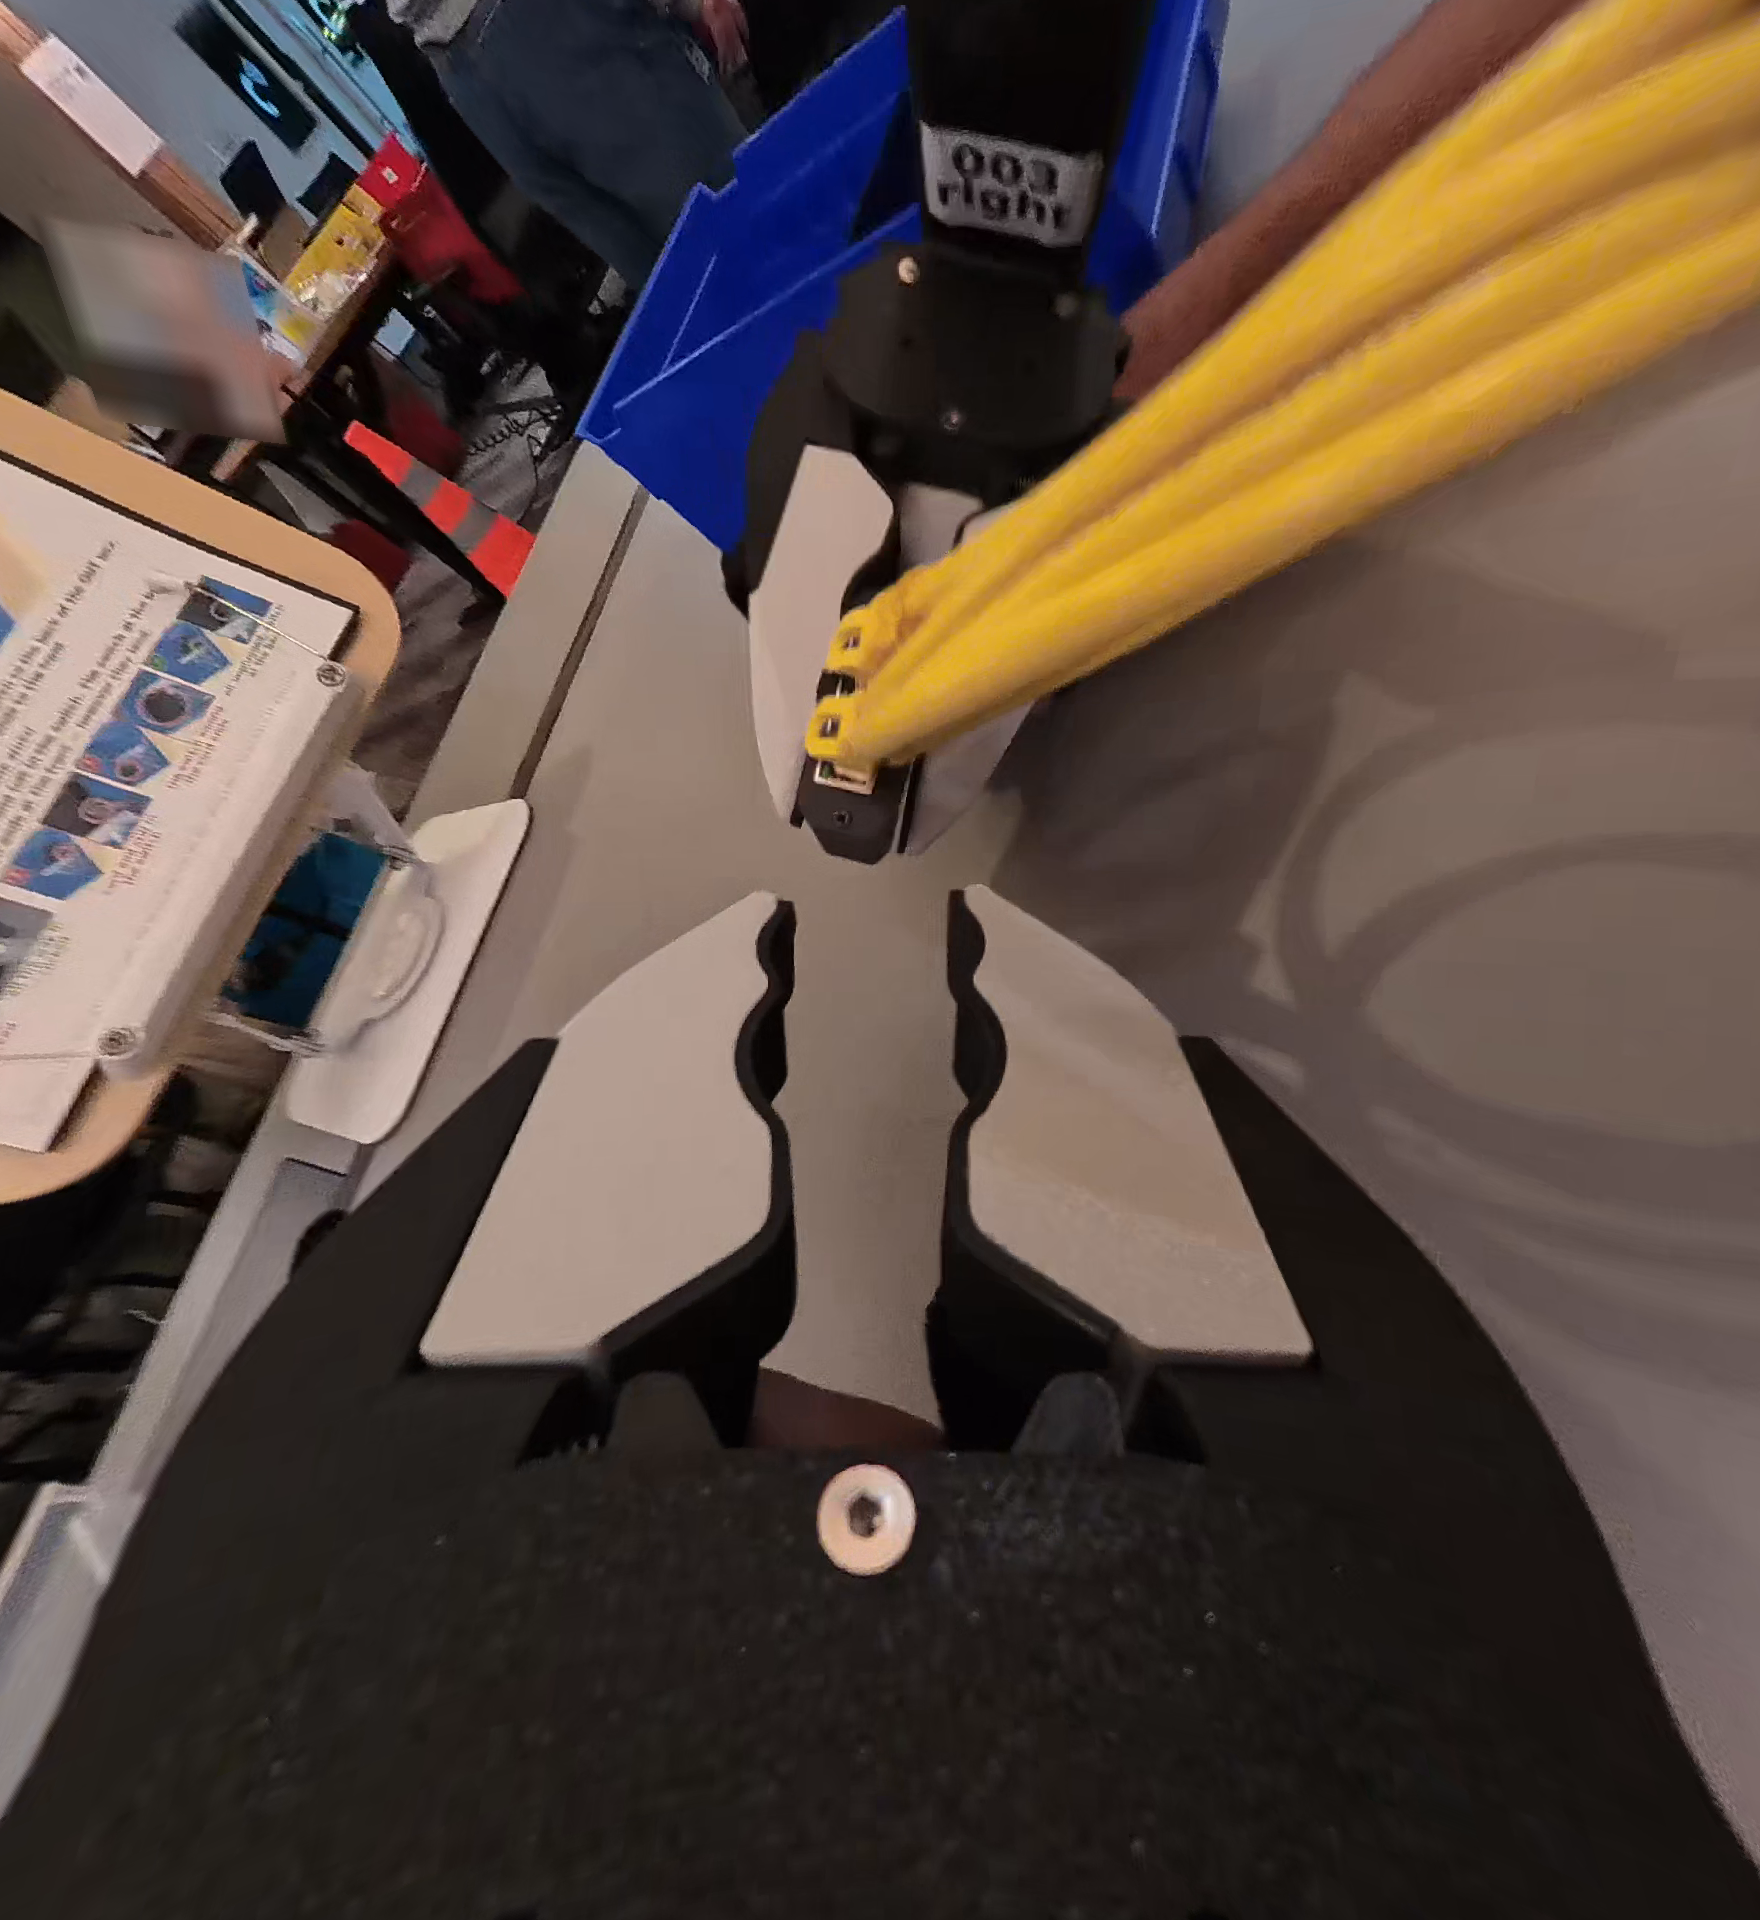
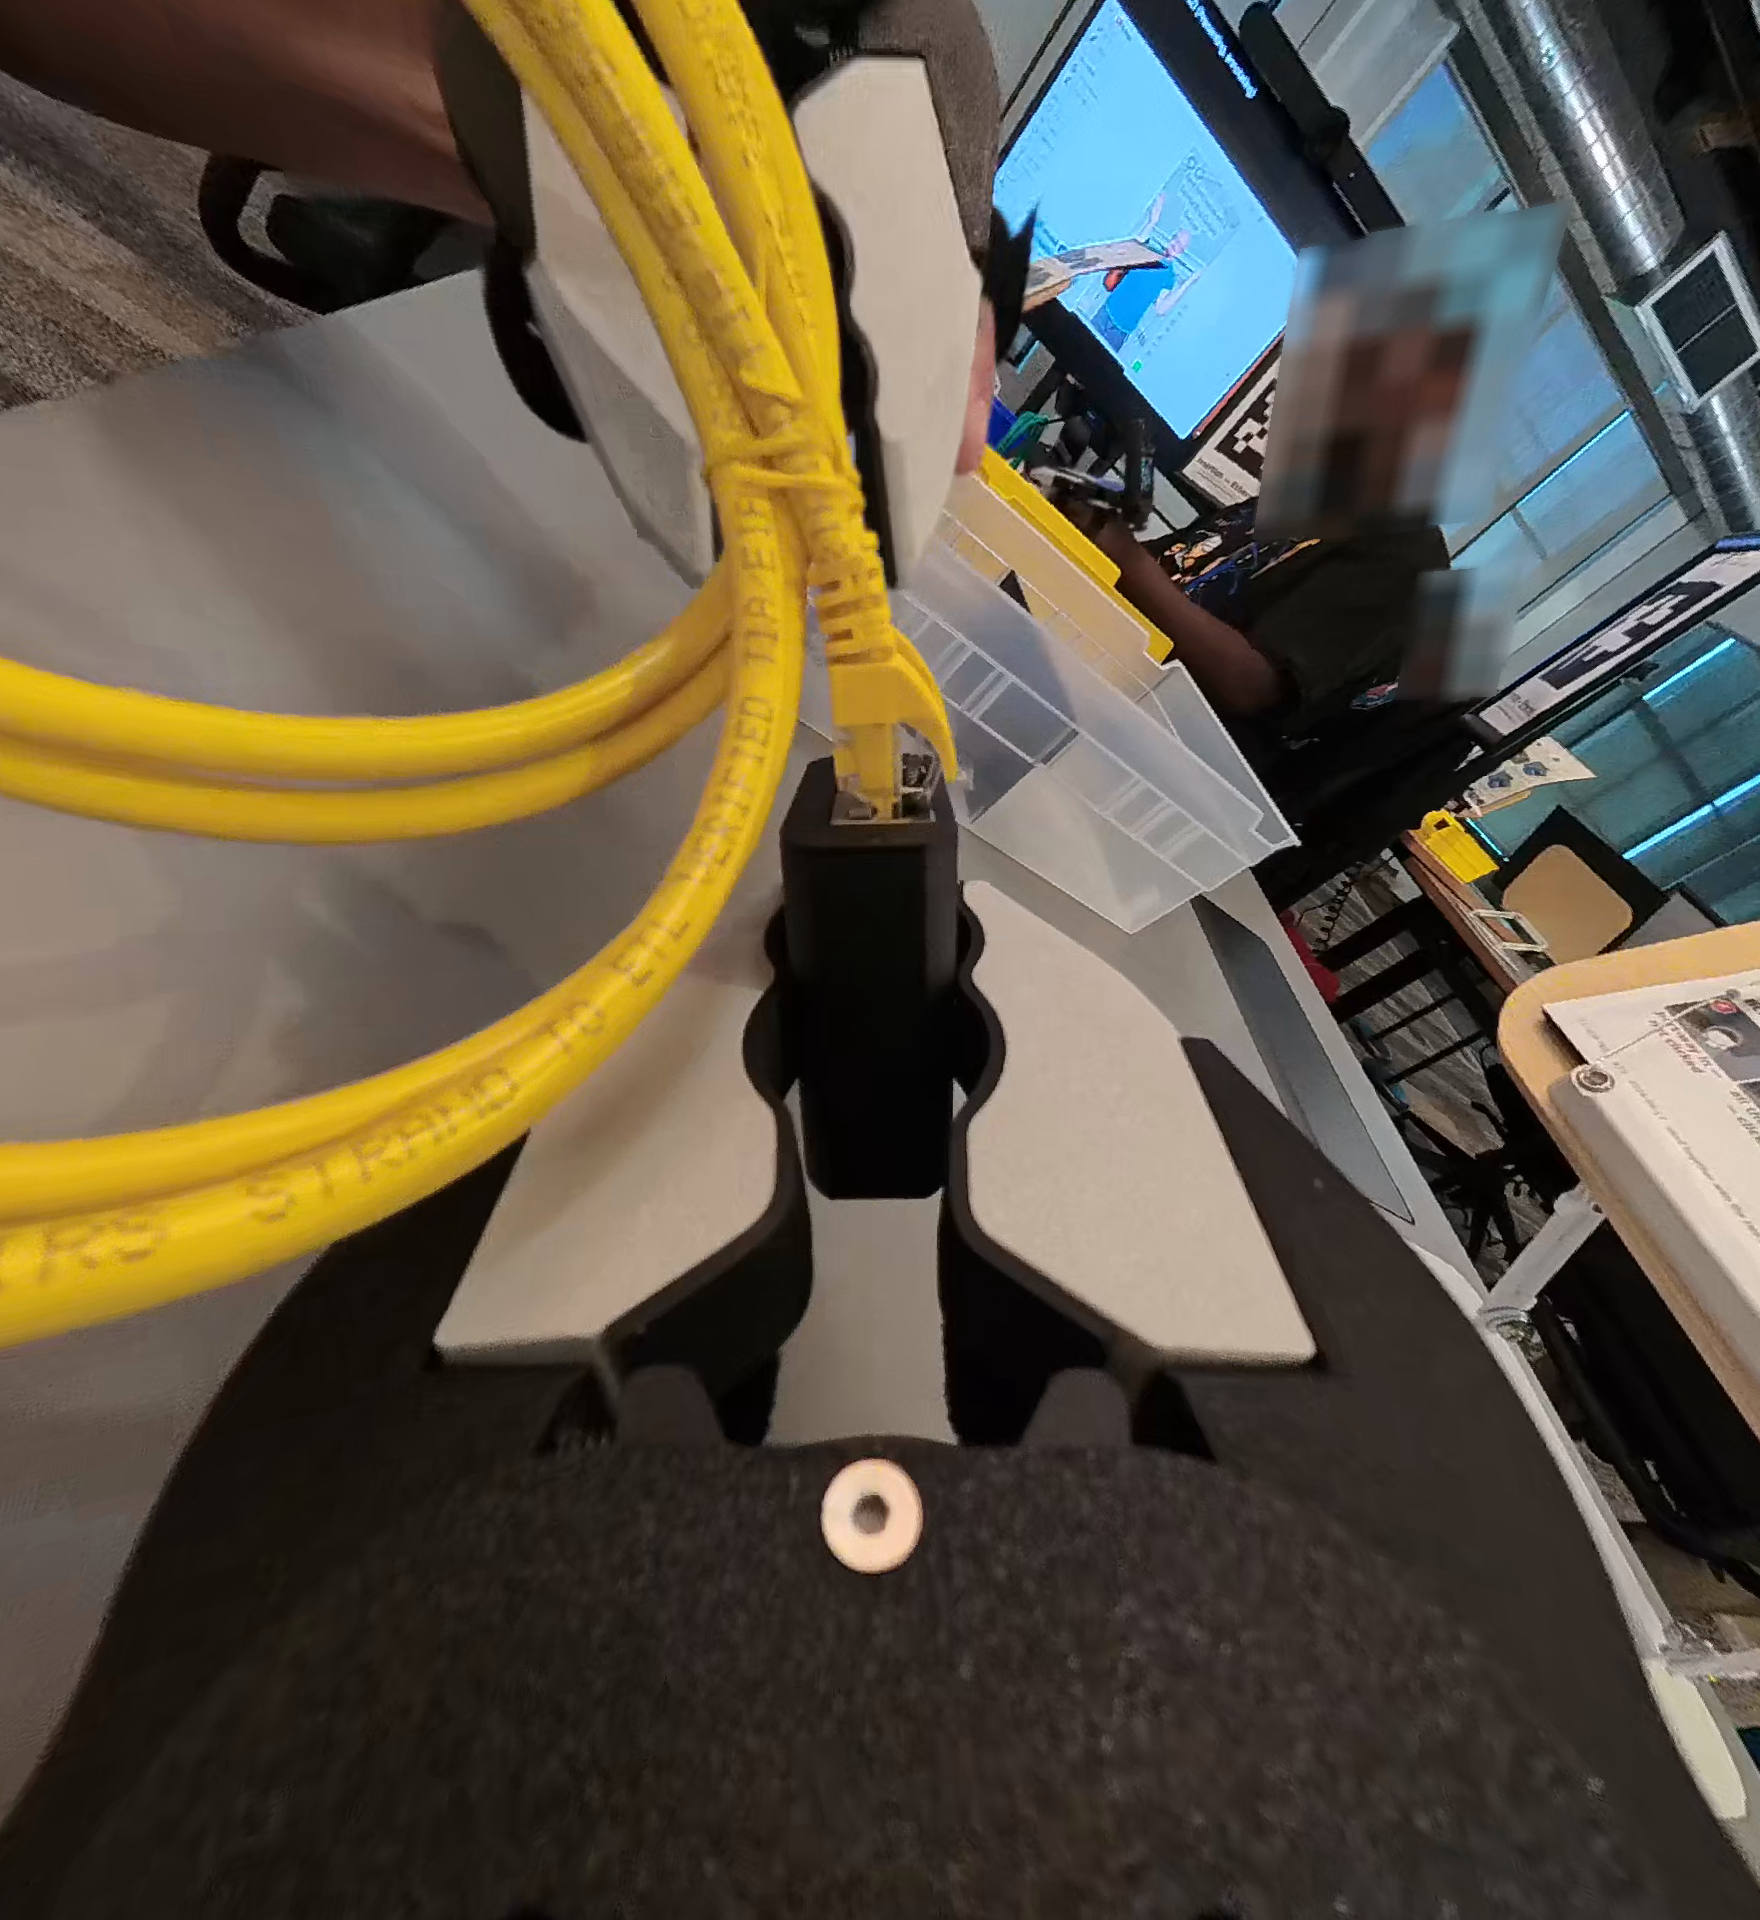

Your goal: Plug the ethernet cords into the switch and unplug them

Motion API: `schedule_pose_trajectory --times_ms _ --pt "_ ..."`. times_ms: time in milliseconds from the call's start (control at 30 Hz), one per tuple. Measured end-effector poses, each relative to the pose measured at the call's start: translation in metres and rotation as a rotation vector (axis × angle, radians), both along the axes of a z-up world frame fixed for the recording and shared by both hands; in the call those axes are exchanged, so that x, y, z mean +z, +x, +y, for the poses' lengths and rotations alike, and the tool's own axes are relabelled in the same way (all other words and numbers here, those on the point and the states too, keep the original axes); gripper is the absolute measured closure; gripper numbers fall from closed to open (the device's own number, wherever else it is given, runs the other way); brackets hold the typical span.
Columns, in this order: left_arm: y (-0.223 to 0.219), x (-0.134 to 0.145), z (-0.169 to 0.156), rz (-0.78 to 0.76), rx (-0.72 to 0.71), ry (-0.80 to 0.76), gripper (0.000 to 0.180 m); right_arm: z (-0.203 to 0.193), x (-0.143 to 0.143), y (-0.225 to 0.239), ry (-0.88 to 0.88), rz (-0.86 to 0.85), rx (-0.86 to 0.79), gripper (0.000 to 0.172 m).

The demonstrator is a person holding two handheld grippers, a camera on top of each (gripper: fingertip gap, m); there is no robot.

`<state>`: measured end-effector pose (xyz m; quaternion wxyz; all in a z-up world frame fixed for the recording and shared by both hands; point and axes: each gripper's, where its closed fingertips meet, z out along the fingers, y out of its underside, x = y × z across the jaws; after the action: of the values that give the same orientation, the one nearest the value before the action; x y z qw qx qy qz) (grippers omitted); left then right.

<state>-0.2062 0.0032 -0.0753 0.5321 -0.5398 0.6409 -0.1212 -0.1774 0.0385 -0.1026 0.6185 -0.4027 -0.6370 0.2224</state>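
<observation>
- Switch point(image 2: 871, 997): a small black box, narrow and long, lifted above the grey bench point(image 1: 1375, 935); the right gripper point(image 2: 871, 997) has its jaws clenched on the switch's two sides.
- Ethernet cords point(image 2: 336, 1164): bright yellow, looped; booted plugs point(image 1: 840, 727) sit in the port row on the switch's face.
- Left gripper point(image 1: 871, 914): jaws released, nothing between them, just short of the switch's end.

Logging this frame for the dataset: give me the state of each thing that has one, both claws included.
Left claw: open, nothing between its fingers.
Right claw: shut on the black switch, held off the table.
Yellow ethernet cords: plugged into the switch.
End port: empty.
Blue bin: standing on the table behind the right claw.
Clear bin: contents cannot be told.
</observation>
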Motion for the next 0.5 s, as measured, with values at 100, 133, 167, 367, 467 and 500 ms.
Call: schedule_pose_trajectory --times_ms 100,133,167,367,467,500 --pt "-0.003 0.018 0.006 -0.074 0.059 -0.085 0.153 0.006 -0.004 0.002 0.022 -0.023 -0.022 0.149" --pt "-0.009 0.024 0.014 -0.100 0.121 -0.143 0.153 0.008 -0.005 0.003 0.029 -0.028 -0.033 0.149" --pt "-0.014 0.028 0.018 -0.112 0.162 -0.237 0.153 0.010 -0.007 0.004 0.033 -0.031 -0.044 0.149" --pt "0.005 0.050 0.010 -0.294 0.388 -0.749 0.154 0.014 -0.006 0.005 0.053 -0.035 -0.063 0.148" --pt "0.013 0.036 0.006 -0.228 0.496 -0.825 0.154 0.013 -0.007 0.004 0.067 -0.040 -0.060 0.149" --pt "0.015 0.032 0.005 -0.210 0.522 -0.840 0.154 0.012 -0.007 0.003 0.073 -0.042 -0.059 0.148"
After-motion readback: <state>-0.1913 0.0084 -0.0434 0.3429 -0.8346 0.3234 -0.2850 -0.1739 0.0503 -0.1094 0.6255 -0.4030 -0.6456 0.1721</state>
